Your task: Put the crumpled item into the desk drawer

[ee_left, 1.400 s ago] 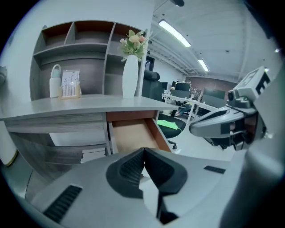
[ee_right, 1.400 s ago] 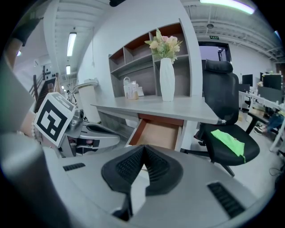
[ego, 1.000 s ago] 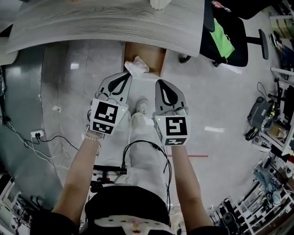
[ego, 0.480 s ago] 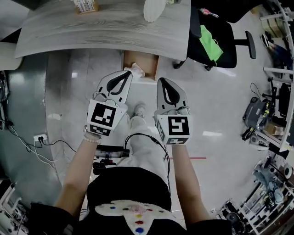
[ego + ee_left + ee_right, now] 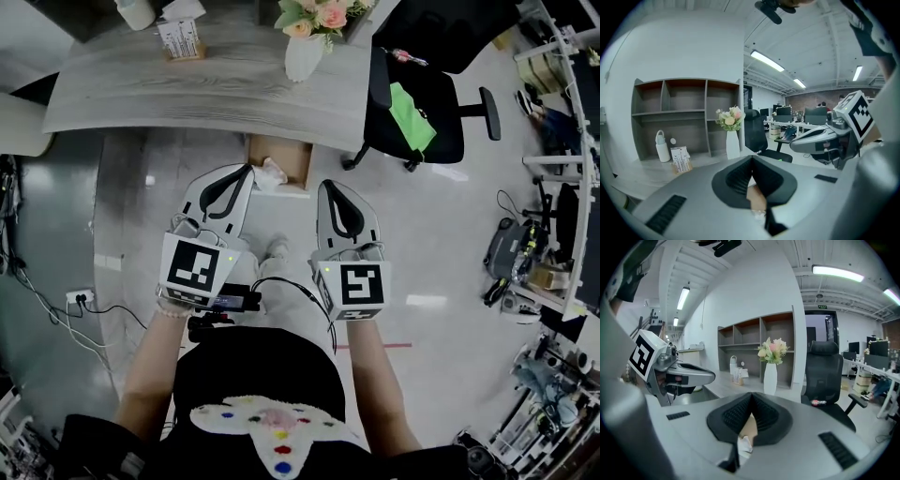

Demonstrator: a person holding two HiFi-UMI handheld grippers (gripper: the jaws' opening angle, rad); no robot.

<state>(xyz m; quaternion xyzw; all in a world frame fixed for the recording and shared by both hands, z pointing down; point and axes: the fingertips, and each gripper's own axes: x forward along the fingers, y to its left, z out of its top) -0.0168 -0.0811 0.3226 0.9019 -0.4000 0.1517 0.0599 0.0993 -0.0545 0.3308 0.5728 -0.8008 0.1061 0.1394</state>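
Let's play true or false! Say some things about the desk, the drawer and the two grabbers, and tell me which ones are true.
1. The crumpled white item lies in the open drawer. True.
2. The left gripper is holding the crumpled white item. False: its jaws are shut with nothing between them.
3. A vase with flowers stands on the desk. True.
4. The chair beside the desk is red. False: it is black, with a green thing on it.
5. The right gripper has its jaws wide apart. False: they are shut, and empty too.
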